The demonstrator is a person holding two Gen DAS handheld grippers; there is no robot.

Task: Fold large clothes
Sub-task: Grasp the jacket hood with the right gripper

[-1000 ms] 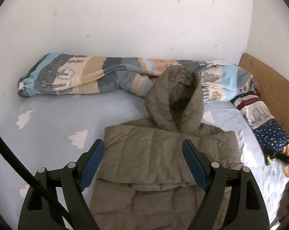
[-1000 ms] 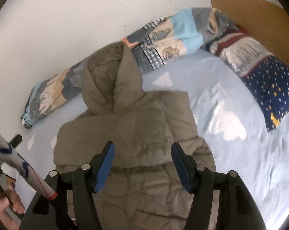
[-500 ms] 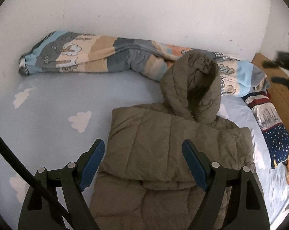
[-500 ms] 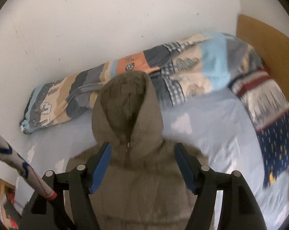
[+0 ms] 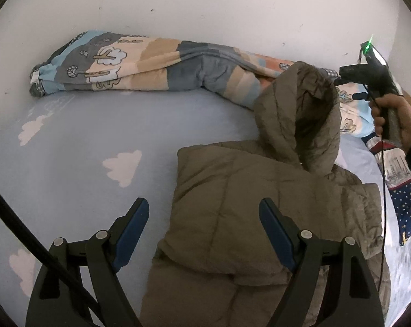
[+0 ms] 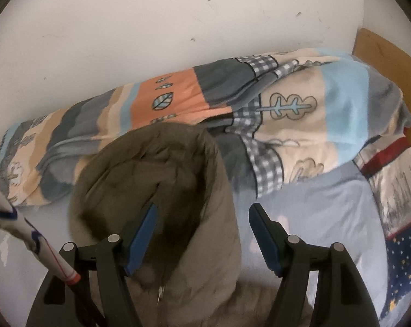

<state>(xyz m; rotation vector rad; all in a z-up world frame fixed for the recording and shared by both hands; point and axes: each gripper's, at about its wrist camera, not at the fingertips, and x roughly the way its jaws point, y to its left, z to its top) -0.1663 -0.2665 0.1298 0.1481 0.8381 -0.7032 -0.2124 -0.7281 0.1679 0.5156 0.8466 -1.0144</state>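
No legible text, labels, brands or numbers in either view. Rolled quilt (image 5: 151, 62) carries only tree and leaf drawings; bed sheet (image 5: 69, 150) only white cloud shapes; pillow (image 6: 404, 259) only stars.

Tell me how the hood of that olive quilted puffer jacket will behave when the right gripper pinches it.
The olive quilted jacket's hood stands puffed by itself, so it probably squashes softly, then springs back. It likely weighs little for its bulk. The open right gripper may slip on the smooth shell, and the jacket body might drag behind.
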